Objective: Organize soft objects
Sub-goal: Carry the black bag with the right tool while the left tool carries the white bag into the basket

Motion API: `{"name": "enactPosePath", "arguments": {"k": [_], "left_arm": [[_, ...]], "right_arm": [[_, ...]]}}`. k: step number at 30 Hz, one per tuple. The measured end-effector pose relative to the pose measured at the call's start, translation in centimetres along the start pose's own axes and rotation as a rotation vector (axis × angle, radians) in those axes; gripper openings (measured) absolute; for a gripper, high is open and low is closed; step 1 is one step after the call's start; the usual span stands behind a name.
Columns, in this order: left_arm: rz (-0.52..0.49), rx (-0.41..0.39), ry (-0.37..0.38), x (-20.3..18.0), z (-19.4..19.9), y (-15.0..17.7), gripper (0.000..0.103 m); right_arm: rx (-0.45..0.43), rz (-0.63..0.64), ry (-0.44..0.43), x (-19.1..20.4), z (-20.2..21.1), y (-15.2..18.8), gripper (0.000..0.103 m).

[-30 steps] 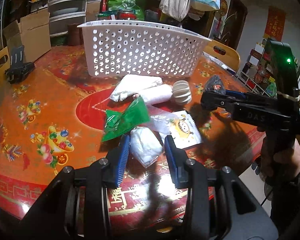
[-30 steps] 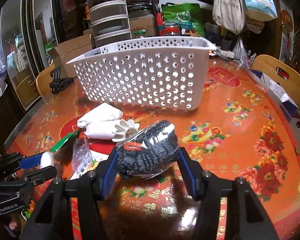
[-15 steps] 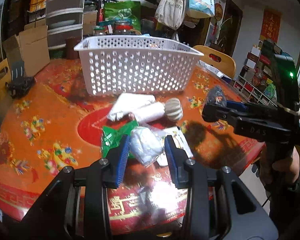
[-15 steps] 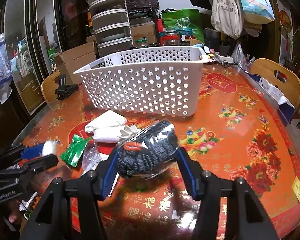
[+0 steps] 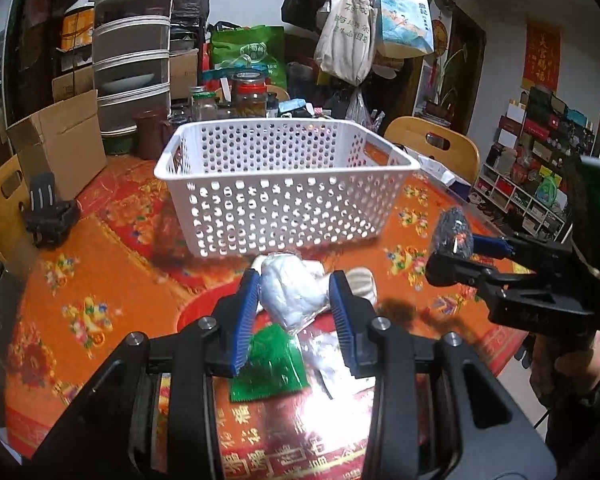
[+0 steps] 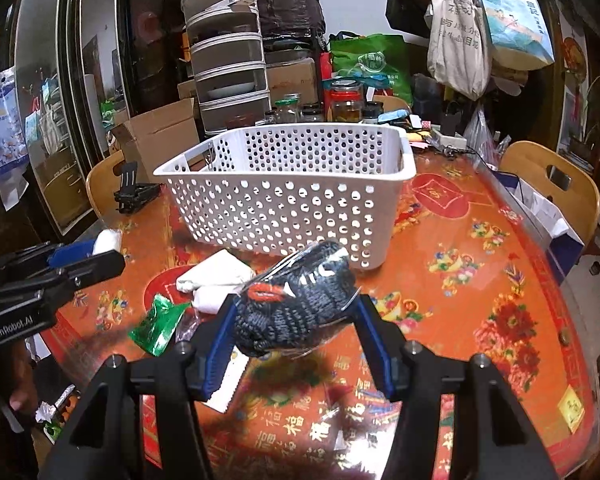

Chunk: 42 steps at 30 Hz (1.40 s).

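My left gripper point(image 5: 294, 294) is shut on a white soft bundle wrapped in clear plastic point(image 5: 290, 292), held above the table in front of the white perforated basket point(image 5: 284, 204). My right gripper point(image 6: 296, 312) is shut on a dark knitted item in a clear bag point(image 6: 300, 300), also lifted off the table; in the left wrist view it shows at the right point(image 5: 454, 234). On the table lie a green packet point(image 5: 270, 364), white rolled cloths point(image 6: 216, 276) and a ribbed white piece point(image 5: 362, 282). The basket point(image 6: 288, 204) looks empty.
The round table has an orange patterned cover point(image 6: 480, 280). A black stand point(image 5: 46, 212) sits at its left. Cardboard boxes point(image 5: 60, 148), stacked drawers point(image 5: 132, 64), jars point(image 5: 252, 94) and hanging bags point(image 5: 348, 36) crowd the back. Wooden chairs point(image 5: 436, 148) stand around.
Both grippers have risen with their loads. The white bundle has come up off the table. The basket now appears lower, so its inside shows.
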<state>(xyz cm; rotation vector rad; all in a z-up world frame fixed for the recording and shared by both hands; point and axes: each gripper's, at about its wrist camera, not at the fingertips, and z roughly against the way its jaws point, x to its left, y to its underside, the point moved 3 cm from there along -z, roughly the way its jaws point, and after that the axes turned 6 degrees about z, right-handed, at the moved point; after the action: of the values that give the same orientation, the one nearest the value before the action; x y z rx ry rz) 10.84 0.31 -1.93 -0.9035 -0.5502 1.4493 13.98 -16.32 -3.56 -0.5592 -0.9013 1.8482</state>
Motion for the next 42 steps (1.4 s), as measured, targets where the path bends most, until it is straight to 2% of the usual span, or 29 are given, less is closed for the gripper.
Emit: {"name": "enactPosePath", "arguments": {"k": [7, 15, 21, 32, 42], "left_arm": [[0.013, -0.012, -0.002, 1.0, -0.7, -3.5, 0.034], [0.027, -0.019, -0.015, 2.0, -2.2, -8.7, 0.034], [0.018, -0.013, -0.038, 2.0, -4.6, -13.0, 0.034], [0.033, 0.116, -0.061, 2.4, -13.0, -18.7, 0.034], [0.061, 0.268, -0.106, 4.2, -21.0, -18.3, 0.034]], "right_arm": [[-0.014, 0.021, 0.009, -0.4, 0.1, -2.6, 0.057], [-0.04, 0.042, 0.027, -1.2, 0.2, -7.4, 0.057], [-0.009, 0.027, 0.025, -2.3, -2.2, -11.0, 0.057], [0.092, -0.001, 0.055, -4.3, -9.1, -15.1, 0.057], [0.229, 0.0, 0.092, -5.9, -15.3, -15.4, 0.057]]}}
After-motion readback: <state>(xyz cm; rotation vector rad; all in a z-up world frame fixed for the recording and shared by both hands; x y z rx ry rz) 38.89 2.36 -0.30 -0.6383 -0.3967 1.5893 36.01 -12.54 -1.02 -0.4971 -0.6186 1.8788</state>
